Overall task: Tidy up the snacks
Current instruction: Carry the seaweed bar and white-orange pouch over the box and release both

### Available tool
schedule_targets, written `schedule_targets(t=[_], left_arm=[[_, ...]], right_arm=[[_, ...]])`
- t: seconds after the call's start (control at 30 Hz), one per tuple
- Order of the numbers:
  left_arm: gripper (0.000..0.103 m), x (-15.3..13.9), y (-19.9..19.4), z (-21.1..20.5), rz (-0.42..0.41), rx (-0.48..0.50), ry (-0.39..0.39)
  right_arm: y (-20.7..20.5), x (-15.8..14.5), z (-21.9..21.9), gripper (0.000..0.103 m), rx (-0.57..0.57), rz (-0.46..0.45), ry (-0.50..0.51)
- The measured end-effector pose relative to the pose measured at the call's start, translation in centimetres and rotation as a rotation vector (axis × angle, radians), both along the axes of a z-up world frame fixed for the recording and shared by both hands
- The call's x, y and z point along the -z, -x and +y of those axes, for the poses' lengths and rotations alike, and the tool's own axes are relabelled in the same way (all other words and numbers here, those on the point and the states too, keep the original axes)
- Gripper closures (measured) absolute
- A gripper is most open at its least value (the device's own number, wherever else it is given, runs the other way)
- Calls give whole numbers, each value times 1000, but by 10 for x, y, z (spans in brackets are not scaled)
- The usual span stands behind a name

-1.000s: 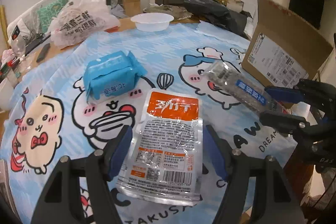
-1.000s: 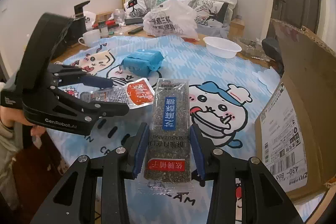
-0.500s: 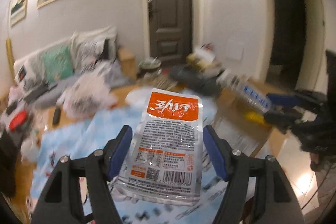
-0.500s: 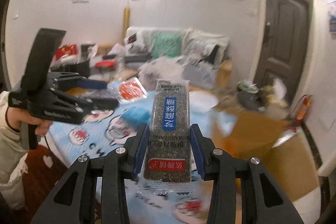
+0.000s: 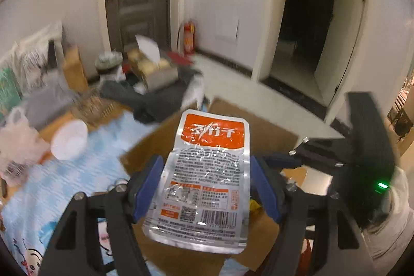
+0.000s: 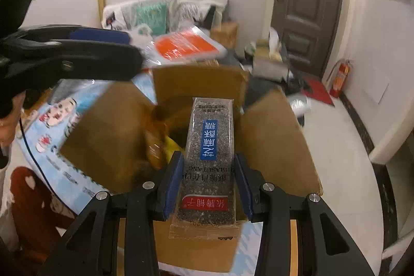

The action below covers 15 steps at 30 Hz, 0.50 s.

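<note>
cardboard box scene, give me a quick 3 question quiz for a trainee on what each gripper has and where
1. True or false: the left gripper is shut on a silver pouch with an orange label.
2. What does the right gripper hold? A) a dark seaweed-style bar B) a white bowl C) nothing
3. Fill in: the bar hangs above the open ____.

Key: 1 true; 2 A; 3 cardboard box

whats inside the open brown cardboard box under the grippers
In the open brown cardboard box, orange and yellow snack packets show at the left. The rest is hidden behind the dark speckled snack bar held by the right gripper.
</note>
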<state>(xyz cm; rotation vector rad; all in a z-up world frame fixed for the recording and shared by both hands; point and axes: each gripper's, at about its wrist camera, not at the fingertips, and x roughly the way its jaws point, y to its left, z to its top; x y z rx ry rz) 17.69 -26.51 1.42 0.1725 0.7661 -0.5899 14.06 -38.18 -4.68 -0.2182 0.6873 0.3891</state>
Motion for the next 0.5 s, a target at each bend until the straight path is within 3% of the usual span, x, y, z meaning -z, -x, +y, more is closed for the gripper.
schedule_targets(t=[0.2,0.5], left_arm=[[36,28,-30,-11,107,-11,-42],[31,27,-33,-12,96,-21,-69]], right_arm=[[-14,8,-3,68,-16,37,38],[-22,14,2,62,-11,45,62]])
